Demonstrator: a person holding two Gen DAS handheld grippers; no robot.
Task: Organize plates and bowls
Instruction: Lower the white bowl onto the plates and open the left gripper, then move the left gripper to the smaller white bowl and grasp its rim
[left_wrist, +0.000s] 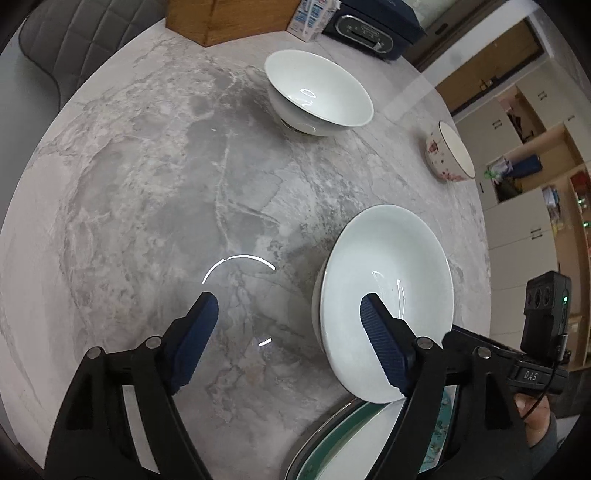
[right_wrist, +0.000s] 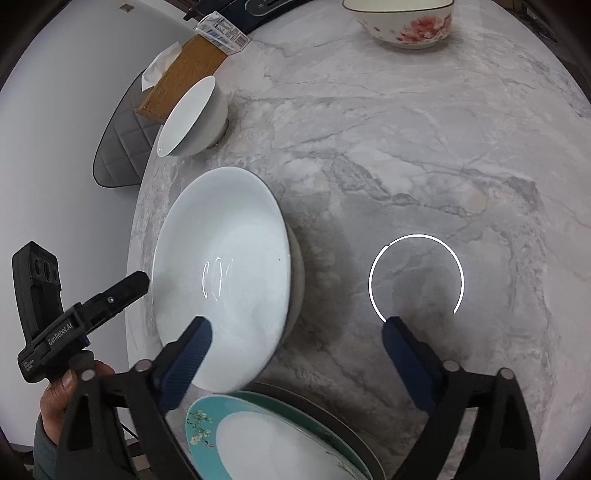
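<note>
A wide white bowl (left_wrist: 388, 295) (right_wrist: 221, 273) sits on the marble table, seemingly stacked on another dish. A teal-rimmed plate stack (left_wrist: 351, 443) (right_wrist: 266, 439) lies at the near edge. A deeper white bowl (left_wrist: 317, 92) (right_wrist: 194, 116) stands farther off. A floral bowl (left_wrist: 448, 153) (right_wrist: 404, 22) is at the far side. My left gripper (left_wrist: 290, 332) is open and empty, its right finger over the wide bowl. My right gripper (right_wrist: 295, 343) is open and empty, its left finger over the same bowl.
A wooden tissue box (left_wrist: 229, 18) (right_wrist: 183, 79), a small carton (left_wrist: 314, 18) (right_wrist: 221, 33) and a dark appliance (left_wrist: 373, 27) stand at the table's far edge. A grey padded chair (left_wrist: 55, 40) (right_wrist: 122, 147) is beside the table (left_wrist: 147, 184). Shelves (left_wrist: 535, 184) stand beyond.
</note>
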